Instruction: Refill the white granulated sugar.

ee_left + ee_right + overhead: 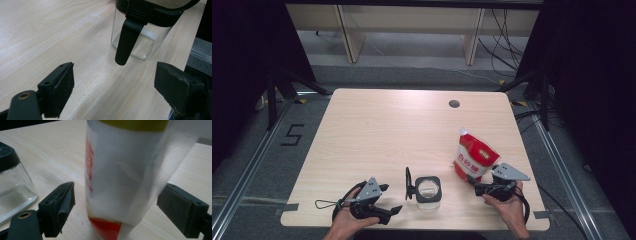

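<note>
Worktop (377, 140): light wood, cable hole near far right edge. Glass jar (428, 190) stands upright near the front edge, about mid-width; black collar on top, black lid hinged open and hanging to its left side. Red-and-white pouch (474, 157) stands upright to the right of the jar, apart from it, leaning slightly. Left tongs (388, 200) held low at front left, jaws spread wide with nothing between them; in the left gripper view the jar (140, 37) sits ahead of the jaws, its black latch strap hanging down the glass, no contact. Right tongs (473, 184) at the pouch's base; in the right gripper view the jaws stand wide apart on either side of the pouch (125, 177), neither pad seen touching it. Jar corner visible at left there (15, 185).
</note>
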A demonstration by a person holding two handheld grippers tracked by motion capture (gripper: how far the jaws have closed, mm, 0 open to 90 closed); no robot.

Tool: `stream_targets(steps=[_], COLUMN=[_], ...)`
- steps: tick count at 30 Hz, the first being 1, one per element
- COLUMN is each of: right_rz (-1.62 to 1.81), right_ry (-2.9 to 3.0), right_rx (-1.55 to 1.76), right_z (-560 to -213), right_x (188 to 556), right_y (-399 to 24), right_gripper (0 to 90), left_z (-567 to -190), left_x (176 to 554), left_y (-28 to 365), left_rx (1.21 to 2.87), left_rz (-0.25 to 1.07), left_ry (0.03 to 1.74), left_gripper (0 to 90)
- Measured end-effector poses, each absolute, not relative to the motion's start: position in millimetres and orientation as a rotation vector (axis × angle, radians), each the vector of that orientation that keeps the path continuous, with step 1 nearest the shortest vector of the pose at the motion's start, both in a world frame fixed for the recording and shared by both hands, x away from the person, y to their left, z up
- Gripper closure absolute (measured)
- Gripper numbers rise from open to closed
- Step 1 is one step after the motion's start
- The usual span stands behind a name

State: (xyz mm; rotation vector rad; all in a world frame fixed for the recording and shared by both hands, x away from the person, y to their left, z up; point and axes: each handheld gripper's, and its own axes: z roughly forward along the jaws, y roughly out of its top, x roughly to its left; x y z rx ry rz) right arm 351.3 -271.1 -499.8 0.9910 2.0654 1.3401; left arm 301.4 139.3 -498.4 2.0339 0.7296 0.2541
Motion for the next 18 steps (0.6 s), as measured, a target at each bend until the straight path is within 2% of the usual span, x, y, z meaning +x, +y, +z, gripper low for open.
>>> stream_targets(steps=[18], right_rz=[1.409], right_ry=[2.046], right_rx=[1.043], right_z=[-508.0], right_x=[361.6], right_y=[-266.3], right_gripper=[16.6], left_z=[-498.5], left_x=[301.6], left_y=[139.1], left_rx=[2.038], left_rz=[0.251], left_ry=[0.721], left_gripper=[15.9])
